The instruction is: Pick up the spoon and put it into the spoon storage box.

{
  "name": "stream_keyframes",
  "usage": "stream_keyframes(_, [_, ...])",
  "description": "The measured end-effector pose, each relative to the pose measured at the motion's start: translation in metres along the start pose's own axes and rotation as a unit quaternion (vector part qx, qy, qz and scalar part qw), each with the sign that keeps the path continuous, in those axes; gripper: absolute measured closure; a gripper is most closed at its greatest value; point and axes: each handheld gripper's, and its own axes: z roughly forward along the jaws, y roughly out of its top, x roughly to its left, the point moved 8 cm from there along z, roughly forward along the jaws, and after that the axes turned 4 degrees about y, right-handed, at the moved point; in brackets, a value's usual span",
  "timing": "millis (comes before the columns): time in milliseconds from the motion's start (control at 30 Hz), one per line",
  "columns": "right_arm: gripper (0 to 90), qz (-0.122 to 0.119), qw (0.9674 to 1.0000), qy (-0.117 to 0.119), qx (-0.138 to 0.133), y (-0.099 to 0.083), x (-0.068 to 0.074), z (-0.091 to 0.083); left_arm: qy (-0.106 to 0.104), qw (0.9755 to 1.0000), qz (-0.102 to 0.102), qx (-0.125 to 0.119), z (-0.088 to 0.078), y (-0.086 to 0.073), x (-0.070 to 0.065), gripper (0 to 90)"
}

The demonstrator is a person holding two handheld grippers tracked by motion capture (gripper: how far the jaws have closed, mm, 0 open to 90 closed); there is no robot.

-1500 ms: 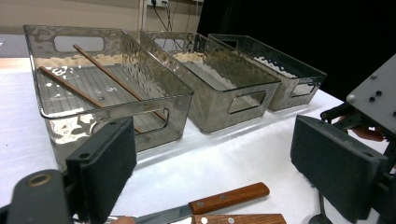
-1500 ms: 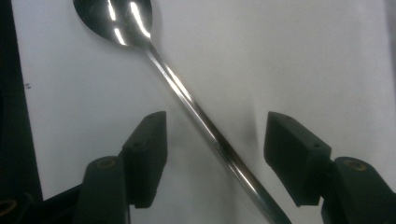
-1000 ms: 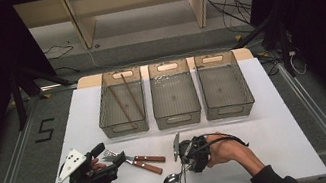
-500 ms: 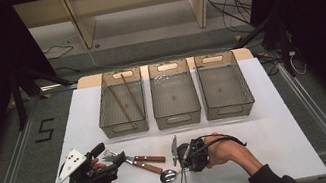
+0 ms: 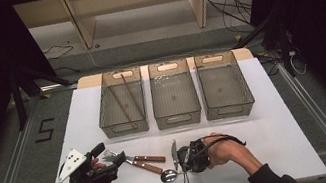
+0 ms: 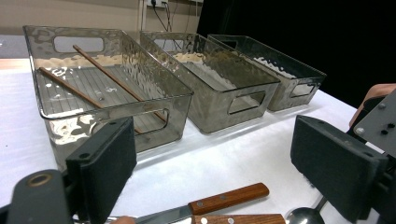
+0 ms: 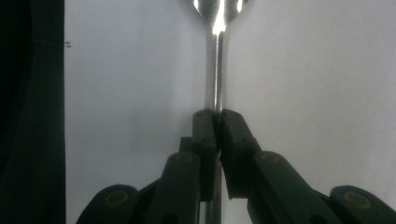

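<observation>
A steel spoon [image 5: 168, 174] lies near the table's front edge, its handle [image 7: 215, 70] running up between my right gripper's jaws. My right gripper [image 5: 179, 162] [image 7: 215, 116] has just been closing and is now shut on that handle, low over the white tabletop. To the left, my left gripper [image 5: 107, 158] [image 6: 215, 168] stands open, its pads [image 6: 105, 161] wide apart with nothing between them. Just in front of it lie two wooden-handled pieces of cutlery [image 5: 148, 162] [image 6: 229, 198], one a fork with its head [image 5: 110, 155] by the left jaws. The spoon's bowl [image 6: 303, 215] shows beside them.
Three clear grey bins stand in a row across the middle of the white table [image 5: 269, 128]: the left bin [image 5: 124, 123] holds two brown chopsticks [image 5: 126, 98], the middle bin [image 5: 177, 114] and right bin [image 5: 228, 105] look bare. A shelf unit stands beyond the table.
The right gripper's jaws have closed onto the spoon's handle, and the spoon has shifted slightly. The left gripper has not moved.
</observation>
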Motion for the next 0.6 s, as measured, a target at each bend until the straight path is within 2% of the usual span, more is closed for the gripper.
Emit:
stream_keyframes(67, [85.4, 0.005, 0.9999, 0.008, 0.006, -0.002, 0.002, -0.002, 0.0, 1.0, 0.0, 0.0, 0.0, 0.0, 0.0, 13.9])
stream_keyframes(100, [85.4, 0.001, 1.0, 0.008, 0.001, -0.003, 0.002, -0.002, 0.0, 1.0, 0.0, 0.0, 0.0, 0.0, 0.0, 13.9])
stream_keyframes(267, [85.4, 0.01, 0.9999, 0.011, -0.008, -0.006, 0.002, -0.008, 0.0, 1.0, 0.0, 0.001, 0.0, 0.0, 0.0, 13.9])
stream_keyframes(400, [85.5, 0.024, 0.9995, 0.008, -0.018, -0.007, 0.001, -0.011, 0.0, 1.0, 0.0, 0.0, 0.0, 0.0, 0.0, 13.9])
stream_keyframes(467, [85.5, 0.023, 0.9995, 0.004, -0.021, -0.008, -0.001, -0.015, 0.0, 1.0, 0.001, 0.0, 0.0, 0.0, 0.0, 13.9])
stream_keyframes(600, [85.5, 0.038, 0.9983, -0.004, -0.044, -0.008, -0.006, -0.025, 0.001, 1.0, 0.0, 0.0, 0.0, 0.0, 0.0, 13.9])
